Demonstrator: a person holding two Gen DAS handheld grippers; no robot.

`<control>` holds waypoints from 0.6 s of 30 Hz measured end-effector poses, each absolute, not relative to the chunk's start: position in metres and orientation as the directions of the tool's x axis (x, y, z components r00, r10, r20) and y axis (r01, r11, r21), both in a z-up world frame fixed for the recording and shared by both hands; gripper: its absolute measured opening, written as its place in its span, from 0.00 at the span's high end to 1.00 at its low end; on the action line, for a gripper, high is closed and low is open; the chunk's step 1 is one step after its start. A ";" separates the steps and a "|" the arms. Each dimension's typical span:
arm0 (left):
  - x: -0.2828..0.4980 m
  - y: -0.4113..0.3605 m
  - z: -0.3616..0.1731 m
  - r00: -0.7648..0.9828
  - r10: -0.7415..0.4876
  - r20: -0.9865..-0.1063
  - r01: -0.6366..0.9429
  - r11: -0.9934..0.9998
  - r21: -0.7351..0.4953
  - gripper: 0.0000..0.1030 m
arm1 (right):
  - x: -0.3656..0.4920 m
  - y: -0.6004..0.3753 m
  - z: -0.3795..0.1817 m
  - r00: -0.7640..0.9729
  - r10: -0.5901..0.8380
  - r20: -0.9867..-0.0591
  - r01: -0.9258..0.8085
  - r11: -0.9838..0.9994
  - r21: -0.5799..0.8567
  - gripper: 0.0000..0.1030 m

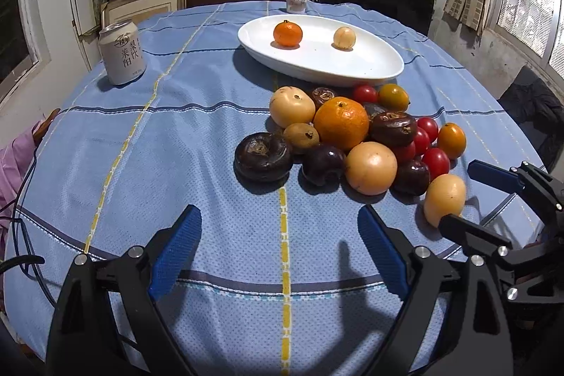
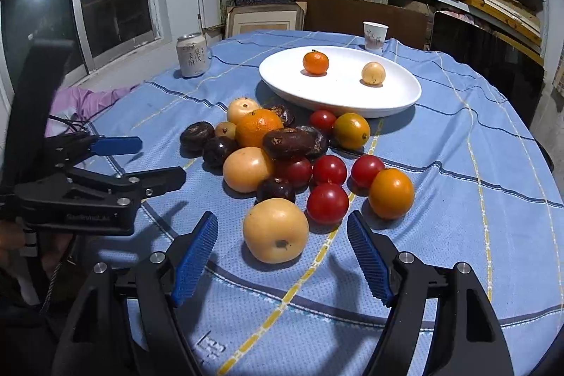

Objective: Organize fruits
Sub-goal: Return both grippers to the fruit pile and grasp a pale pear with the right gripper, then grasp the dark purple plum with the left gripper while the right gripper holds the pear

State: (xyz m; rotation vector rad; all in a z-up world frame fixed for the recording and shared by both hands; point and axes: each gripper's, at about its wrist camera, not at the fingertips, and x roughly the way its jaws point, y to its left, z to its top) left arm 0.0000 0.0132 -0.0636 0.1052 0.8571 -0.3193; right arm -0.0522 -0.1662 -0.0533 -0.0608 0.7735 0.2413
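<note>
Nearest the lens, we record the right gripper (image 2: pixel 282 252) with jaws spread and nothing between its pads; a pale yellow fruit (image 2: pixel 275 230) lies just beyond its tips. We note the left gripper (image 1: pixel 280 247) likewise spread and empty, over bare blue tablecloth (image 1: pixel 141 164). Taking the white plate (image 1: pixel 370 66) as landmark: a small orange (image 1: pixel 288 33) and a small pale fruit (image 1: pixel 344 38) rest on it, well apart. We find the fruit pile (image 1: pixel 340 124) just in front of the plate, on the cloth.
</note>
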 end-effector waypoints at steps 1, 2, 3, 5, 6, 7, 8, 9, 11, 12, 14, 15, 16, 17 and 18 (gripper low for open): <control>0.000 0.013 -0.064 0.611 -0.232 -0.757 0.317 0.948 -0.035 0.14 | -0.051 -0.165 -0.055 0.687 0.190 -0.701 -0.236 0.971 0.032 0.26; 0.000 0.013 -0.064 0.613 -0.231 -0.756 0.315 0.949 -0.034 0.14 | -0.050 -0.164 -0.057 0.686 0.186 -0.703 -0.233 0.972 0.030 0.31; 0.000 0.013 -0.064 0.614 -0.230 -0.755 0.314 0.949 -0.034 0.14 | -0.048 -0.163 -0.059 0.681 0.187 -0.708 -0.235 0.972 0.031 0.42; 0.000 0.013 -0.064 0.614 -0.229 -0.755 0.313 0.949 -0.034 0.14 | -0.044 -0.162 -0.064 0.665 0.188 -0.723 -0.237 0.971 0.035 0.56; 0.001 0.013 -0.064 0.613 -0.228 -0.756 0.312 0.950 -0.034 0.14 | -0.043 -0.162 -0.066 0.655 0.194 -0.730 -0.239 0.970 0.043 0.59; 0.001 0.013 -0.065 0.612 -0.228 -0.757 0.311 0.950 -0.034 0.14 | -0.043 -0.163 -0.067 0.657 0.195 -0.729 -0.238 0.970 0.045 0.59; 0.001 0.013 -0.065 0.612 -0.227 -0.758 0.310 0.950 -0.034 0.14 | -0.045 -0.163 -0.066 0.662 0.196 -0.723 -0.240 0.970 0.043 0.60; 0.002 0.013 -0.065 0.612 -0.226 -0.758 0.308 0.951 -0.035 0.14 | -0.046 -0.163 -0.065 0.666 0.188 -0.721 -0.238 0.971 0.033 0.60; 0.002 0.013 -0.065 0.614 -0.225 -0.757 0.306 0.951 -0.035 0.14 | -0.050 -0.163 -0.065 0.674 0.176 -0.717 -0.237 0.971 0.015 0.60; 0.003 0.013 -0.065 0.616 -0.223 -0.755 0.304 0.952 -0.033 0.14 | -0.051 -0.165 -0.064 0.677 0.173 -0.715 -0.237 0.972 0.011 0.60; 0.003 0.012 -0.065 0.624 -0.206 -0.754 0.295 0.955 -0.016 0.14 | -0.054 -0.169 -0.062 0.687 0.159 -0.709 -0.226 0.974 0.000 0.60; 0.003 0.012 -0.066 0.631 -0.187 -0.753 0.287 0.958 0.003 0.14 | -0.056 -0.172 -0.061 0.694 0.150 -0.704 -0.215 0.977 -0.004 0.60; 0.004 0.011 -0.066 0.641 -0.163 -0.750 0.279 0.960 0.030 0.14 | -0.056 -0.174 -0.061 0.697 0.145 -0.702 -0.209 0.978 -0.005 0.60; 0.005 0.010 -0.067 0.652 -0.138 -0.745 0.272 0.960 0.060 0.14 | -0.055 -0.178 -0.061 0.701 0.135 -0.701 -0.196 0.981 -0.007 0.60; 0.006 0.009 -0.067 0.657 -0.127 -0.743 0.268 0.961 0.073 0.14 | -0.054 -0.180 -0.061 0.701 0.127 -0.701 -0.186 0.983 -0.007 0.60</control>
